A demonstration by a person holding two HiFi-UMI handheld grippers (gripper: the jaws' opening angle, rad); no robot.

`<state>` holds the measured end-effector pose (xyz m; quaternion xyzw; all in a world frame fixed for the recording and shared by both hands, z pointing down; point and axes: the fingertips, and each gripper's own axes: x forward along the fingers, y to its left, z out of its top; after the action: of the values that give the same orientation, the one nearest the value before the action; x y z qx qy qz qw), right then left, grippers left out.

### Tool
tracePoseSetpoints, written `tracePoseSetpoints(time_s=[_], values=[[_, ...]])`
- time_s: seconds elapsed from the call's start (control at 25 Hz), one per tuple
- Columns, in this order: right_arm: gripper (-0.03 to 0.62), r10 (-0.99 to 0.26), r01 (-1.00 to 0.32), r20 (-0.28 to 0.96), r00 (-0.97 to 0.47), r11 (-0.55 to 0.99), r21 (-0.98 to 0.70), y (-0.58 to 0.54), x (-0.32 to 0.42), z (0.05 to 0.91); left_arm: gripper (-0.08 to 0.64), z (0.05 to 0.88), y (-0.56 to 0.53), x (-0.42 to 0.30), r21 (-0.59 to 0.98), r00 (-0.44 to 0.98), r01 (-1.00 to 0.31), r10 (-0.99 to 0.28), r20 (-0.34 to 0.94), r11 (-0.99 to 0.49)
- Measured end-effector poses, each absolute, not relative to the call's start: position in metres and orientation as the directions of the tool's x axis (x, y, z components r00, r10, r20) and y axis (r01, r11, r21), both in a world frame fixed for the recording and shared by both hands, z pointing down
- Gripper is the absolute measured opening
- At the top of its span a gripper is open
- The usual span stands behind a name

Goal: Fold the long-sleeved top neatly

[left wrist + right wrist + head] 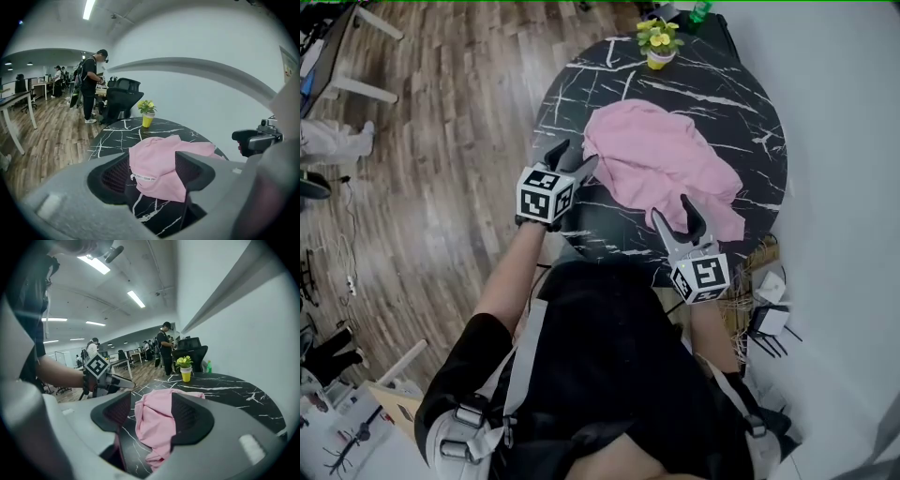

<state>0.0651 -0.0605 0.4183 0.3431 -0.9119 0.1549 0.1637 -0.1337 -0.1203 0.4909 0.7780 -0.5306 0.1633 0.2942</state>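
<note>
A pink long-sleeved top (661, 164) lies crumpled on a round black marble table (600, 84). My left gripper (577, 155) hovers at the top's left edge, jaws open with nothing pressed between them. In the left gripper view the top (157, 168) lies just ahead, framed by the jaws. My right gripper (672, 210) stands open over the table's near side, by the top's lower right part. In the right gripper view the pink cloth (152, 423) lies ahead between the open jaws, with the left gripper (110, 378) beyond on the left.
A small plant in a yellow pot (659, 42) stands at the table's far edge, with a green bottle (700, 11) behind it. A white wall runs along the right. Black office chairs (123, 96) and people stand beyond on the wooden floor (441, 141).
</note>
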Motion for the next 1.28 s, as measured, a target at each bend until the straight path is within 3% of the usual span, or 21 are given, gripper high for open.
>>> tracePoseSetpoints(time_s=[0.96, 1.28], values=[[0.219, -0.673, -0.832, 0.505, -0.540, 0.520, -0.196, -0.087, 0.050, 0.454, 0.288, 0.615, -0.185, -0.141, 0.326, 0.432, -0.900, -0.479, 0.764, -0.291], [0.215, -0.710, -0.868, 0.511, -0.485, 0.465, -0.177, -0.090, 0.053, 0.452, 0.296, 0.624, -0.180, -0.137, 0.153, 0.331, -0.916, -0.482, 0.812, -0.372]])
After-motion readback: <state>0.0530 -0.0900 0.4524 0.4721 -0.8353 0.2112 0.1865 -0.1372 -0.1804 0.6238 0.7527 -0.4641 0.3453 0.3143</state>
